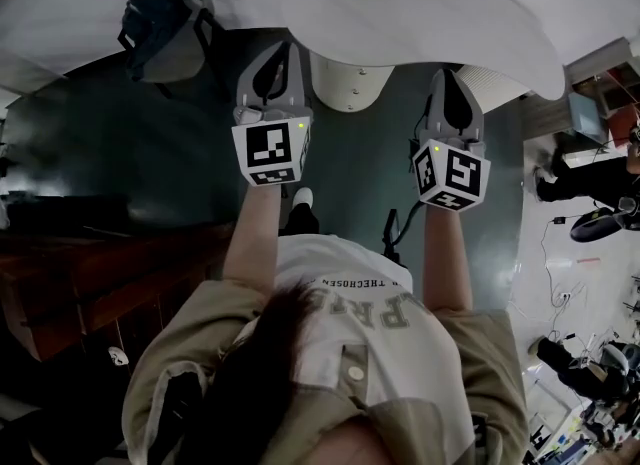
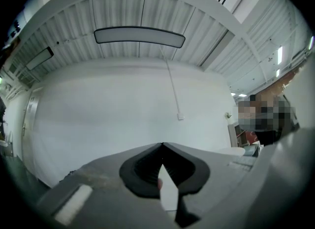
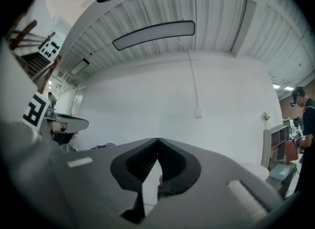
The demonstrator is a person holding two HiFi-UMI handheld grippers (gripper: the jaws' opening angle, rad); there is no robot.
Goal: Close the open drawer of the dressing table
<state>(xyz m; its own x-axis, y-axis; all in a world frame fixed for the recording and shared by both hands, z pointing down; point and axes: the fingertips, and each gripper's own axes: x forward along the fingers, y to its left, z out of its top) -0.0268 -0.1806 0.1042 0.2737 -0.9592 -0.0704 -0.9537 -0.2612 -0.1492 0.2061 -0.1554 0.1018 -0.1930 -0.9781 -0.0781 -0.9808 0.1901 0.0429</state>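
Off to the person's left, low in the head view, stands dark reddish wooden furniture, probably the dressing table. Its open drawer cannot be made out, and neither gripper view shows it. Being wood, the drawer should be rigid and fairly heavy, and is best pushed flat at the middle of its front. The left gripper and right gripper point level at a white wall, both clenched on nothing.
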